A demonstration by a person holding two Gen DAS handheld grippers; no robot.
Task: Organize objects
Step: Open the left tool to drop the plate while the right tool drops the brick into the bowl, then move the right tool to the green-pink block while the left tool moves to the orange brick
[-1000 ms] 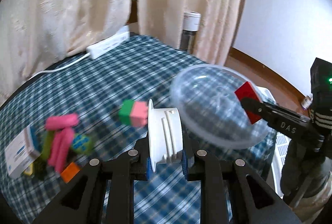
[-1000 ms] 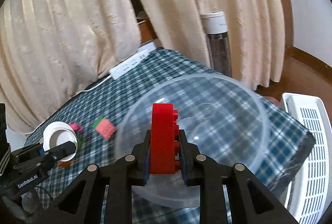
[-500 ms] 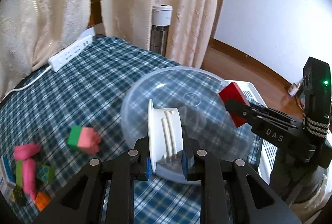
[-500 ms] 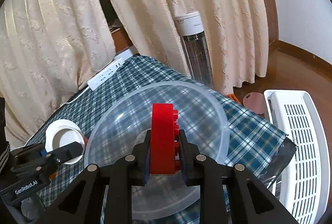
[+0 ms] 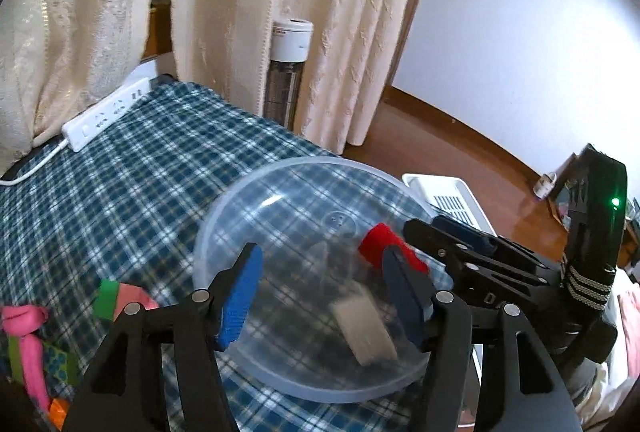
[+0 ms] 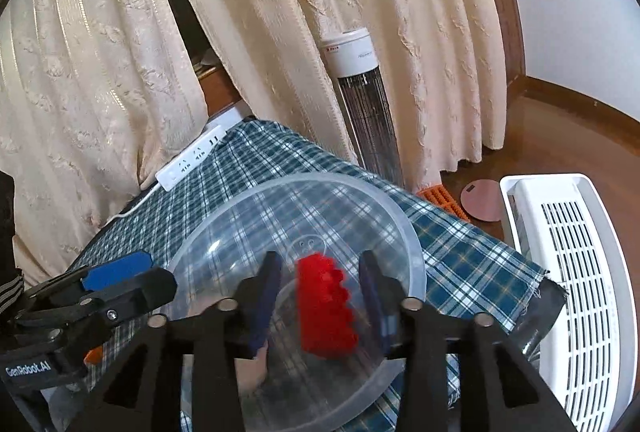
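A clear plastic bowl (image 5: 280, 192) (image 6: 412, 256) sits on the checked tablecloth. My left gripper (image 5: 324, 296) is open over the bowl; the white cap (image 5: 364, 332) is blurred, loose below it inside the bowl. My right gripper (image 6: 320, 300) is open over the bowl, and it also shows in the left wrist view (image 5: 416, 244). The red brick (image 6: 326, 306) (image 5: 380, 246) is free between its jaws, blurred, over the bowl.
Loose toys lie at the left: a green and pink block (image 5: 120, 296), pink pieces (image 5: 28, 328). A white power strip (image 5: 106, 114) lies at the table's far edge by the curtains. A tower heater (image 6: 360, 92) and a white basket (image 6: 568, 272) stand on the floor to the right.
Both grippers have opened over the bowl. The left one let go of the white cap and the right one let go of the red brick; both pieces are dropping into the bowl.
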